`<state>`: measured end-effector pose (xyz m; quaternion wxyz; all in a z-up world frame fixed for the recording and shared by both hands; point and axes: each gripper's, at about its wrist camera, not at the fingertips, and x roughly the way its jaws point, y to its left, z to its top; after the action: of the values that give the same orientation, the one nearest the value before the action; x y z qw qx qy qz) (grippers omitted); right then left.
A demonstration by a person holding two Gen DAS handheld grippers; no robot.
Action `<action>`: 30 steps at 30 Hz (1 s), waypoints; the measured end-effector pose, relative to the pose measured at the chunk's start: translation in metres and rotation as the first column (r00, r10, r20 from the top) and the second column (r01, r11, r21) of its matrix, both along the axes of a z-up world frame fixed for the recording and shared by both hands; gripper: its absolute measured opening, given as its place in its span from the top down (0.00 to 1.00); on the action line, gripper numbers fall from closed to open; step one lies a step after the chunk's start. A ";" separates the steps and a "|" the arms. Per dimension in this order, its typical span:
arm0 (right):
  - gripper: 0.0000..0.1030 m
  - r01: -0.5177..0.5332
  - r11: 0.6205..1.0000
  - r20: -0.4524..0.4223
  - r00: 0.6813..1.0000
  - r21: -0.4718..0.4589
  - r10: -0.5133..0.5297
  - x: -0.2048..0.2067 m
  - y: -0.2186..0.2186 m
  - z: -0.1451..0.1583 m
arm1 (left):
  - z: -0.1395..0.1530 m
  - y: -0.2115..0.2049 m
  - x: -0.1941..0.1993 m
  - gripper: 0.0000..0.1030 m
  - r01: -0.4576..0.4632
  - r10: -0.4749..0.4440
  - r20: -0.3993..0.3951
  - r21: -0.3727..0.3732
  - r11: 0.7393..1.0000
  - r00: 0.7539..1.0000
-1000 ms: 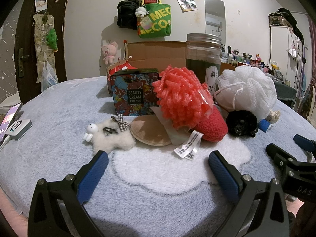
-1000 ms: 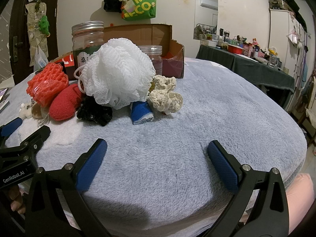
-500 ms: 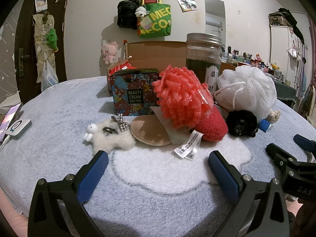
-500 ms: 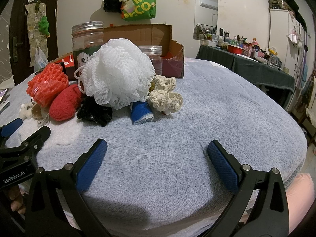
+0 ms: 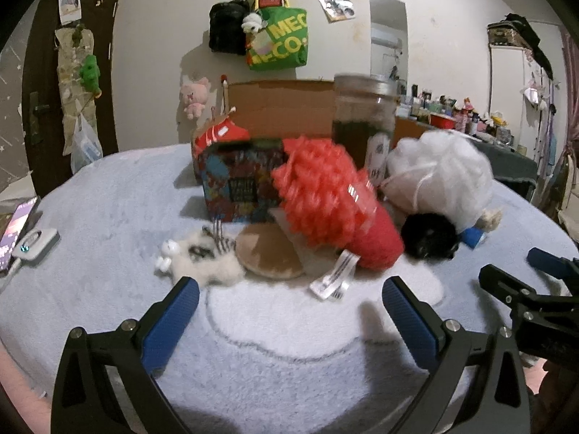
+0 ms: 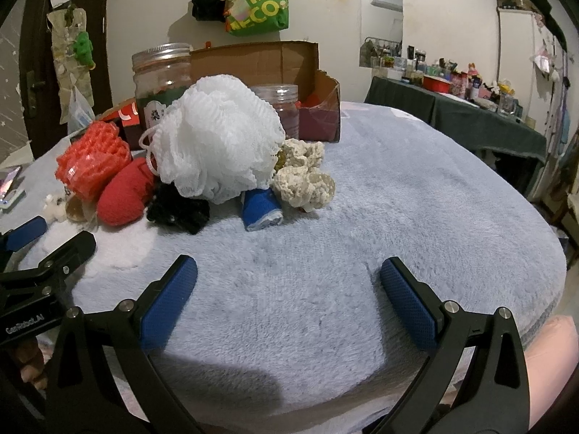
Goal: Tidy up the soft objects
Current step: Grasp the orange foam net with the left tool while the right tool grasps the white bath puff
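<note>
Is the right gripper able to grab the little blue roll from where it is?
Probably yes. The right gripper is open and empty, and only bare blanket lies between it and the blue roll, though the white bath pouf crowds it from above.

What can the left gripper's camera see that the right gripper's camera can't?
Only the left wrist view shows the patterned tin box, the white paper tag and the pink plush toy on the wall. Only the right wrist view shows the small plastic jar and the whole cream fluffy lump. Both show the white mesh pouf, the orange net ball, the black fuzzy thing and the big glass jar.
</note>
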<state>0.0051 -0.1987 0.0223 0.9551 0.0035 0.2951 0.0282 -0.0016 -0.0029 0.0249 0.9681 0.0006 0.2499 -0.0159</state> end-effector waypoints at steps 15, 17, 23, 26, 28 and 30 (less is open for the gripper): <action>0.00 -0.164 0.985 0.098 0.983 0.059 0.157 0.030 -0.003 0.060 | 0.042 0.013 0.023 0.00 0.102 -0.101 0.019 -0.051 0.994 0.995; 0.00 -0.187 0.981 0.097 0.979 0.055 0.181 0.039 0.001 0.063 | 0.046 0.014 0.027 0.00 0.112 -0.111 0.020 -0.051 0.992 0.994; 0.00 -0.274 0.960 0.051 0.961 0.056 0.271 0.068 0.013 0.065 | 0.051 0.014 0.047 0.00 0.155 -0.155 0.001 -0.030 0.987 0.988; 0.00 -0.308 0.951 0.021 0.951 0.035 0.308 0.082 0.019 0.061 | 0.049 0.014 0.057 0.02 0.172 -0.173 -0.028 -0.031 0.985 0.985; 0.00 -0.326 0.945 0.006 0.945 0.026 0.326 0.088 0.023 0.058 | 0.046 0.015 0.060 0.05 0.172 -0.173 -0.047 -0.028 0.985 0.984; 0.00 -0.336 0.942 -0.004 0.942 0.018 0.336 0.092 0.027 0.054 | 0.042 0.015 0.063 0.05 0.171 -0.173 -0.063 -0.029 0.985 0.983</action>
<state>0.0967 -0.1719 0.0760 0.9351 -0.0387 0.2945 0.1933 0.0615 0.0121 0.0669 0.9544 0.0102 0.2801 -0.1025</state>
